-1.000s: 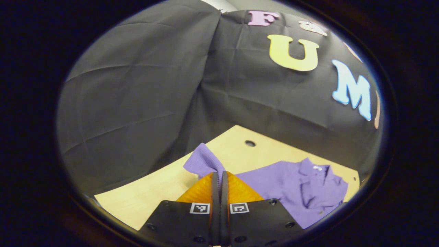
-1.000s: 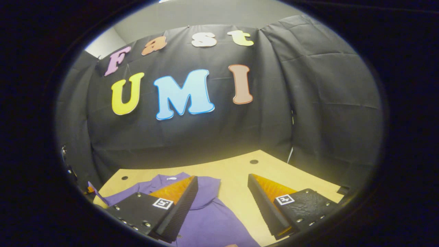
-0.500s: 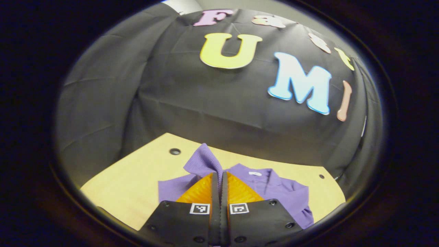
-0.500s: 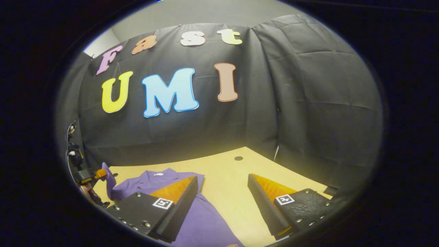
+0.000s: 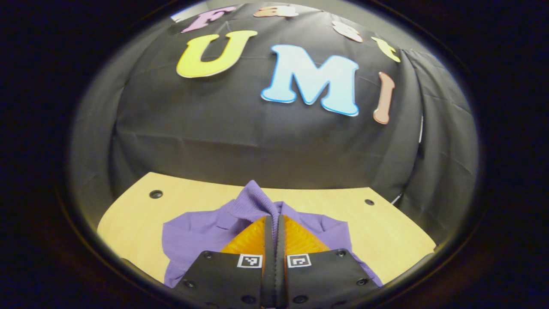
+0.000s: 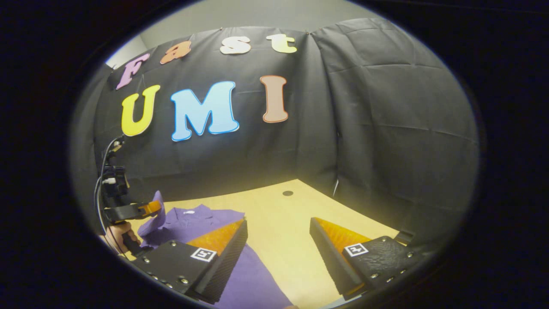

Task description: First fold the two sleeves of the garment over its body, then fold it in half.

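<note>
Currently left tongs (image 5: 275, 223) clamped on purple sleeve (image 5: 254, 199), lifted above shirt (image 5: 193, 234) lying on bench (image 5: 128, 219). Right tongs (image 6: 278, 234) spread wide, holding nothing, over the shirt's edge.

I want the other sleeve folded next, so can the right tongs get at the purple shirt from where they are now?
Probably yes. The right tongs are open just above the purple shirt on the table, with nothing between; the left tongs hold a sleeve off to the side.
</note>
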